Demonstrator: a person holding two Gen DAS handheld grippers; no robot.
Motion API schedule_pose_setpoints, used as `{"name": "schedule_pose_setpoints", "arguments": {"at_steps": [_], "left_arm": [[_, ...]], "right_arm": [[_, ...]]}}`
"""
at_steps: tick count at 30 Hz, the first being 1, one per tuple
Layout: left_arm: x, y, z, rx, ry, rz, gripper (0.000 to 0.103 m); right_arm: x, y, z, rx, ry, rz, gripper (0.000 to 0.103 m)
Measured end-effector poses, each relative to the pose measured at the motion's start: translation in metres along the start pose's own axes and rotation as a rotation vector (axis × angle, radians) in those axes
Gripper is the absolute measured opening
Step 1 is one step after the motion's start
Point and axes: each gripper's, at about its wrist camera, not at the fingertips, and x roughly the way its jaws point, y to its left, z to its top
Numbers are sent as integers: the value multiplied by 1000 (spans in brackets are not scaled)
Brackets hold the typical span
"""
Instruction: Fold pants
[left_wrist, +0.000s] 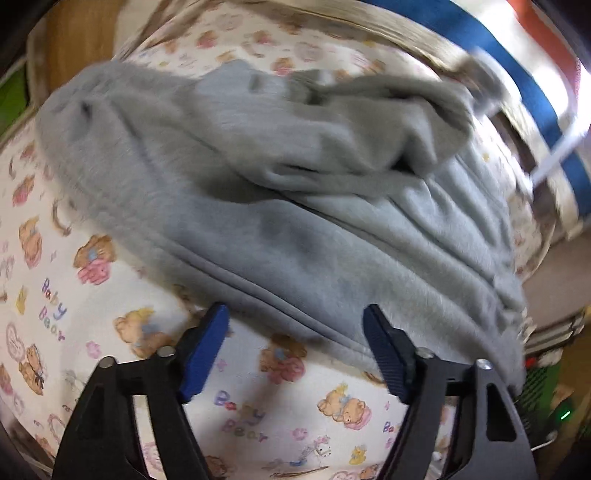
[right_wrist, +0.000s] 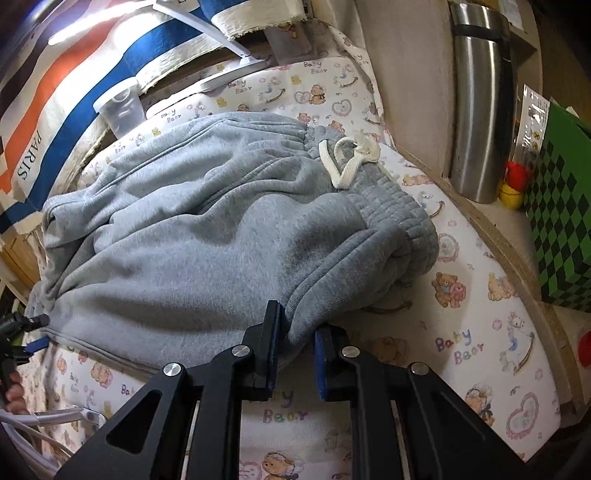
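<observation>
pinching a fold of the grey pants (right_wrist: 207, 236) near the waistband, the right tongs (right_wrist: 295, 332) are nearly closed w/ cloth bunched between the blue pads. left tongs (left_wrist: 295, 325) stand open, nothing between them, hovering just over the long seam edge of the pants; pads not touching cloth as far as i can tell (left view is blurred).

pants lie in a loose heap on the desk, on a baby-bear print cover (right_wrist: 461, 332). waistband w/ white drawstring (right_wrist: 347, 158) sits at the far right side in the right view, rolled over on itself; the rest spreads left toward a striped paris cloth (right_wrist: 44, 122). a clear cup (right_wrist: 120, 107) stands just past the far edge of the pants, a steel flask (right_wrist: 480, 103) off to the right on a ledge.

judgement: fold is partway, the heap is doubled but lumpy, edges not lined up. to do this step well: left tongs should bite the seam edge squarely, both layers, not just the top one. then lift both ends together, keep the cloth taut between the two grips, lay it flat so seams match. keep the drawstring tucked in, and stay clear of the cup, as a wide swing could tip it. right grip looks shallow, so it may slip if pulled hard.
</observation>
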Motion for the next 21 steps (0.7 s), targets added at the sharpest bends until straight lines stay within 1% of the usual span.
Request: {"name": "schedule_pose_setpoints", "arguments": {"at_steps": [2,3,5,7,10,13,17,19,21], "left_arm": [[-1,10,8,-69,6,-18,56],[-1,16,11,-116,7,-29,54],[-1,29,16,-211,-9,-78,49],[-1,37,17,-284,-22,-115,48],[0,41,17,-356,-52,-138,48],[0,36,15,-375,-89,-112,49],[-10,35,5,-359,-84,-52,47],[-15,48,4,-360,-99,-6,47],[-21,71,9,-413,-134,5,49]], "right_arm": [[1,2,-2,-4,-5,-12,16],[1,2,-2,-4,-8,-17,16],[0,3,-3,-2,-16,-24,16],[-1,3,-4,1,-20,-22,16],[0,2,-3,13,-22,-14,16],[1,0,-3,36,-27,-11,16],[1,-3,-4,65,-10,0,18],[0,-10,-5,94,3,30,19],[0,-13,-5,106,13,44,20]]}}
